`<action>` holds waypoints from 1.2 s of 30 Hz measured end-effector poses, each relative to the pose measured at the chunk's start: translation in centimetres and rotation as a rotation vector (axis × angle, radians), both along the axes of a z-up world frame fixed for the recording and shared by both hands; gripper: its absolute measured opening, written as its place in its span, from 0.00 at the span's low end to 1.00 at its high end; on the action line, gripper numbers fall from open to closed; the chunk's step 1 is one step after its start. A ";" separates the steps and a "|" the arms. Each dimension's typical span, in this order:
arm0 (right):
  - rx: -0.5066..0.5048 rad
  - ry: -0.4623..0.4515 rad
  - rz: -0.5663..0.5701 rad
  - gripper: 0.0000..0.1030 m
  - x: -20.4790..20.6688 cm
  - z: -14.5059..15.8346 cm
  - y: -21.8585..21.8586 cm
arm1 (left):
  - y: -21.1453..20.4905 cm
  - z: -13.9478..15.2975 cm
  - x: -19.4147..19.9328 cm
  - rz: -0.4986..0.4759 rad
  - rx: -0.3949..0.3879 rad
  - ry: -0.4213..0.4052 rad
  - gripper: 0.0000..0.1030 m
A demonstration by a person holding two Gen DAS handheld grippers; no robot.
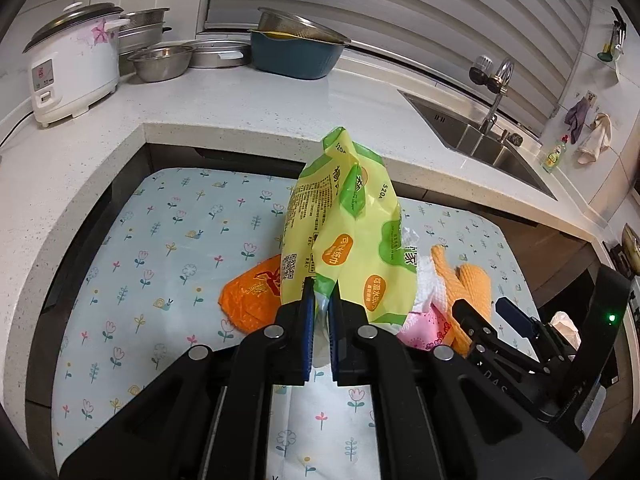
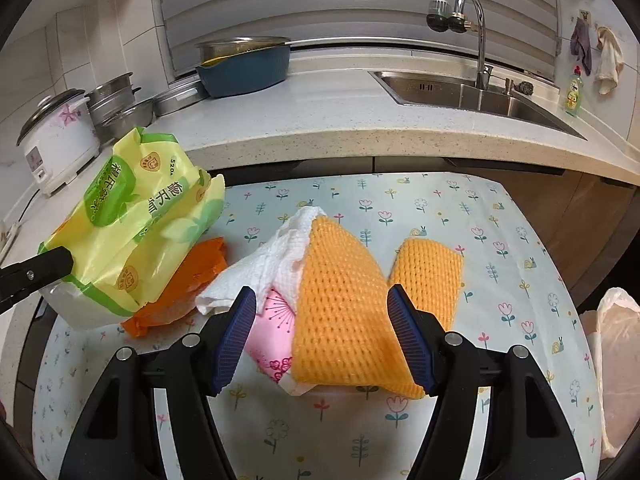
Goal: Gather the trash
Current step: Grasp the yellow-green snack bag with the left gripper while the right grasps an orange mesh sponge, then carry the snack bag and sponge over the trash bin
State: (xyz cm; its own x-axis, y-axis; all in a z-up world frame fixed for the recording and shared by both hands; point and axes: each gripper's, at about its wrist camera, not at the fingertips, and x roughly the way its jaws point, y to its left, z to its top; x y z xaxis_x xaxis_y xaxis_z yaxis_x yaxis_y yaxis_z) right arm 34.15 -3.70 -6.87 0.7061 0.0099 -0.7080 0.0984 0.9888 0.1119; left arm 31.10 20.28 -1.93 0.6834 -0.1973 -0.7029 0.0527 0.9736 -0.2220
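Note:
My left gripper (image 1: 321, 300) is shut on the edge of a yellow and green plastic wrapper (image 1: 340, 232), which hangs lifted above the floral mat (image 1: 168, 232). The same wrapper (image 2: 136, 224) shows at the left of the right wrist view, pinched by the left gripper's fingertips (image 2: 52, 264). My right gripper (image 2: 322, 320) stands open over a heap of trash: an orange foam net (image 2: 340, 312), a crumpled white paper towel (image 2: 264, 268) and a pink wrapper (image 2: 272, 328). A second orange net (image 2: 428, 272) lies to its right. An orange wrapper (image 2: 188, 280) lies under the lifted one.
A white stone counter (image 2: 340, 120) curves around the mat. On it stand a rice cooker (image 1: 72, 72), steel bowls (image 1: 160, 62) and a blue basin (image 1: 296, 56). A sink (image 2: 476, 96) with tap is at the back right. A pale plastic bag (image 2: 616, 360) sits at the mat's right edge.

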 end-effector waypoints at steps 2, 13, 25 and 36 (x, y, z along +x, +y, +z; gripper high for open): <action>0.005 0.010 -0.001 0.64 0.0 -0.4 -0.2 | -0.6 -0.3 0.0 -0.008 0.003 0.004 0.06; 0.058 0.037 0.012 0.12 -1.4 -1.5 -1.9 | -3.3 -0.4 -1.2 -0.035 0.014 0.015 0.06; 0.079 -0.103 -0.026 0.10 -5.9 5.1 -6.1 | -8.6 3.6 -4.0 -0.095 0.025 -0.043 0.06; 0.081 -0.163 -0.157 0.10 -12.4 8.0 -15.5 | -18.2 5.7 -7.4 -0.238 0.037 -0.071 0.06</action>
